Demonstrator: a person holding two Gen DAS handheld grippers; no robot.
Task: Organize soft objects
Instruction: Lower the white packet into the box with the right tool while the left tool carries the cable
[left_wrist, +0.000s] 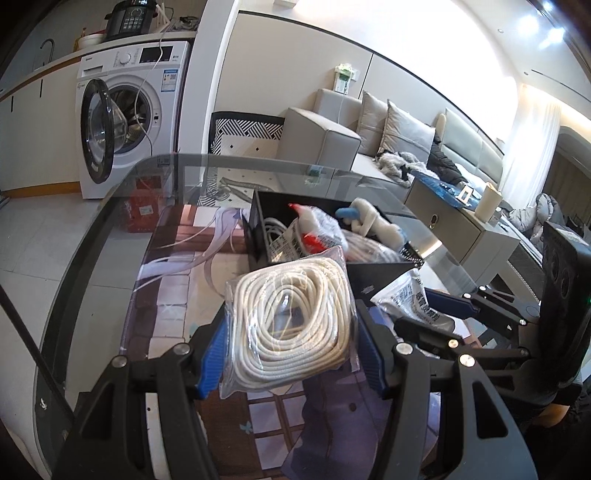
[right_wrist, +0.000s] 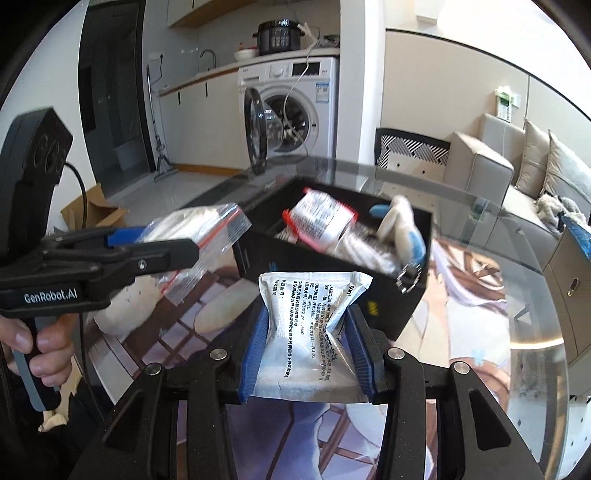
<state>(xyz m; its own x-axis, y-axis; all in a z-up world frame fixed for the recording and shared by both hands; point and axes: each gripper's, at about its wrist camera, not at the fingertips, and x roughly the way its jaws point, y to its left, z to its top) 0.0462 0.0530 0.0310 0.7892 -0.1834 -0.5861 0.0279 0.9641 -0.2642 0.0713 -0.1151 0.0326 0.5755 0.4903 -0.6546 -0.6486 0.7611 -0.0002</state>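
Note:
In the left wrist view my left gripper (left_wrist: 291, 350) is shut on a clear zip bag of coiled white rope (left_wrist: 295, 317), lifted above the printed mat. Just beyond it stands an open black box (left_wrist: 258, 221) holding a red-edged packet (left_wrist: 317, 229) and a white and blue plush toy (left_wrist: 373, 218). In the right wrist view my right gripper (right_wrist: 307, 345) is shut on a silver-white printed packet (right_wrist: 310, 317), its blue pads crumpling the sides, right in front of the black box (right_wrist: 258, 258). The left gripper (right_wrist: 159, 242) with its rope bag (right_wrist: 199, 229) is at the left.
A glass table (right_wrist: 498, 295) carries a printed mat (left_wrist: 166, 280). A washing machine (left_wrist: 147, 110) with its door open stands behind, a grey sofa (left_wrist: 332, 136) to the right. A person's hand (right_wrist: 44, 343) grips the left handle. A cardboard box (right_wrist: 96, 210) lies on the floor.

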